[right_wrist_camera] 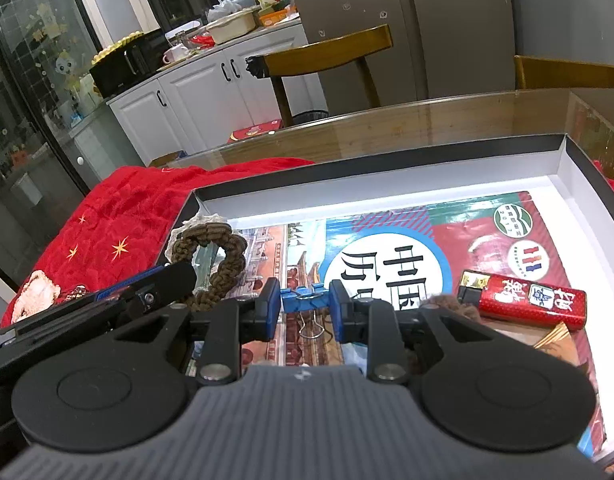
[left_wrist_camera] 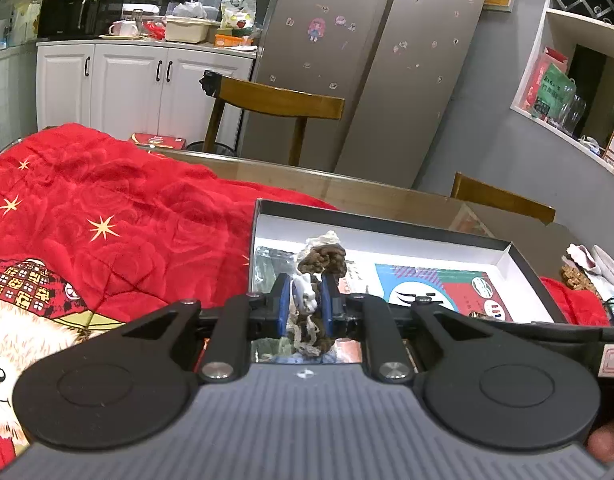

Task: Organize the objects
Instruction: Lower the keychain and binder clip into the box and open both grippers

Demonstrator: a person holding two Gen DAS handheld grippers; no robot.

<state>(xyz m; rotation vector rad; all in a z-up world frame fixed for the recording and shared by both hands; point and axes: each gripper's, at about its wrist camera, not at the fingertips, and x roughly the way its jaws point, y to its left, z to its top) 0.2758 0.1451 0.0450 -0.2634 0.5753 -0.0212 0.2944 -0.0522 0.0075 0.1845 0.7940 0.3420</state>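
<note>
I have the left gripper [left_wrist_camera: 305,305] clenched on a brown braided bracelet [right_wrist_camera: 211,258], holding it above the near-left corner of the shallow white-lined box [right_wrist_camera: 563,168]. My right gripper [right_wrist_camera: 303,307] pinches a blue binder clip [right_wrist_camera: 305,298] over the middle of that box, above the printed sheet [right_wrist_camera: 387,256] lining its floor. A red lighter [right_wrist_camera: 525,300] lies on the box's right side. A red blanket [left_wrist_camera: 119,208] lies just left of the box.
</note>
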